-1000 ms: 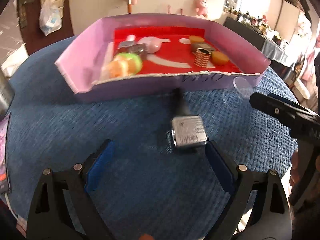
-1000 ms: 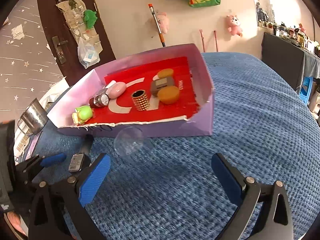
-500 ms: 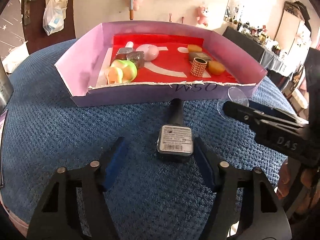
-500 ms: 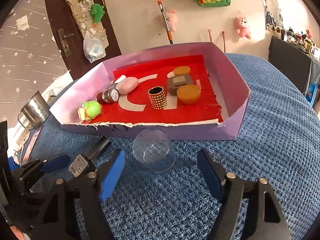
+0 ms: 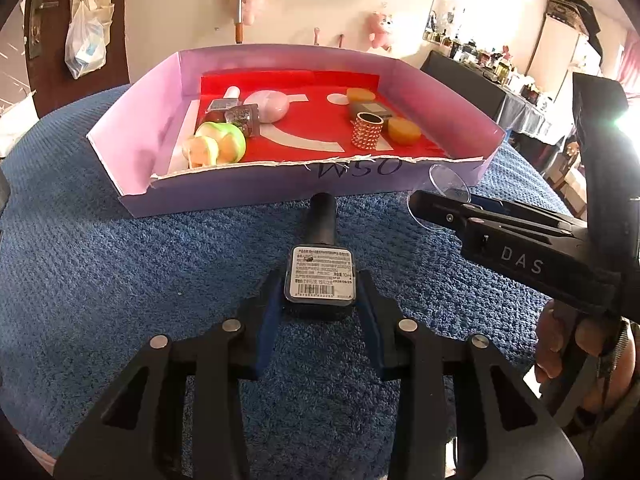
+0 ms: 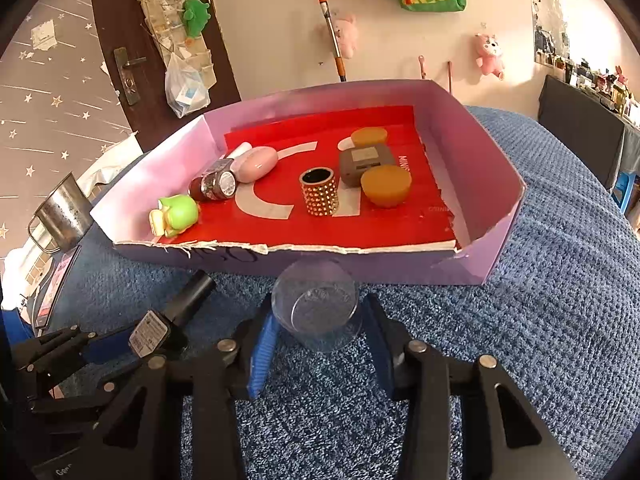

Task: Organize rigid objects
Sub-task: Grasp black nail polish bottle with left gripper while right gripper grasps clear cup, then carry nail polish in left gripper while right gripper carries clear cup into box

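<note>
A nail polish bottle point(image 5: 320, 280) with a black cap and a barcode label lies on the blue cloth in front of the pink tray point(image 5: 140, 148). My left gripper point(image 5: 319, 300) is shut on the bottle's square base. It also shows in the right wrist view point(image 6: 160, 328). A clear plastic cup point(image 6: 318, 308) lies on its side against the tray's front wall. My right gripper point(image 6: 318, 328) is shut on the cup, its blue pads on both sides. In the left wrist view the cup point(image 5: 448, 182) shows past the right gripper's fingers point(image 5: 500, 236).
The tray holds a green toy point(image 6: 176, 214), a glitter bottle point(image 6: 214, 186), a pink case point(image 6: 256, 164), a studded gold cylinder point(image 6: 320, 192), a grey box point(image 6: 364, 164) and two orange lids point(image 6: 386, 190). A metal mug point(image 6: 60, 212) stands at the table's left edge.
Both grippers have moved forward and closed. The left one has taken hold of the nail polish bottle, the right one of the clear cup.
</note>
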A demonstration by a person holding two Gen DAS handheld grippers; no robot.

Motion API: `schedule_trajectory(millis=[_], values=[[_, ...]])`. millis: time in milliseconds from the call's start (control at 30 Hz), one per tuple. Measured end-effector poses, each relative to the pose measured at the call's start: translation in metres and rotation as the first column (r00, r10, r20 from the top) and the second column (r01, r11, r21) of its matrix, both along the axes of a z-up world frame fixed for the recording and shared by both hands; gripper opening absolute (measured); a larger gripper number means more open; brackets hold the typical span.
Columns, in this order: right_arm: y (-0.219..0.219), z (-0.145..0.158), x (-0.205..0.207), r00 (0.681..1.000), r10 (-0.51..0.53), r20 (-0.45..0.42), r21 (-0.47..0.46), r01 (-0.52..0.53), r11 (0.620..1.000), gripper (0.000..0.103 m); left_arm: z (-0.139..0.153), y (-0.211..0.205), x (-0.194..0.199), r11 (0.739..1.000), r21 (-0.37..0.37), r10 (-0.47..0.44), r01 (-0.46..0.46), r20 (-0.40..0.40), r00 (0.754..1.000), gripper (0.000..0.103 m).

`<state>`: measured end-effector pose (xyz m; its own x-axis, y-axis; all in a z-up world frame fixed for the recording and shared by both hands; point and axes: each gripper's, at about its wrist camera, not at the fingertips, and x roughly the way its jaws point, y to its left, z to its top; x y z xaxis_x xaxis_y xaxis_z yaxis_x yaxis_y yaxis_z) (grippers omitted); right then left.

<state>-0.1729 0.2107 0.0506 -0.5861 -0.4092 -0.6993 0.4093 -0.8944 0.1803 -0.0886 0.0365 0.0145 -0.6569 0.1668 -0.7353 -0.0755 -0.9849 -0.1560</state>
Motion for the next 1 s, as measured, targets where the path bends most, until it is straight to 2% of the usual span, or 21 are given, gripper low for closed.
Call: schedule_trajectory(millis=[300,1000], values=[[-0.001,0.007,0.01,1.0,0.028,-0.002,-0.013,-0.028,1.0,0.043,0.002,0.0,0.007,1.0,0.01,-0.014,0.014,-0.003,1.0,0.034],[-0.005,0.034,0.046,0.995,0.1,-0.021,-0.067,-0.101,0.993,0.042,0.025,-0.005,0.031,0.999,0.028,-0.022,0.024,-0.065,0.998,0.033]])
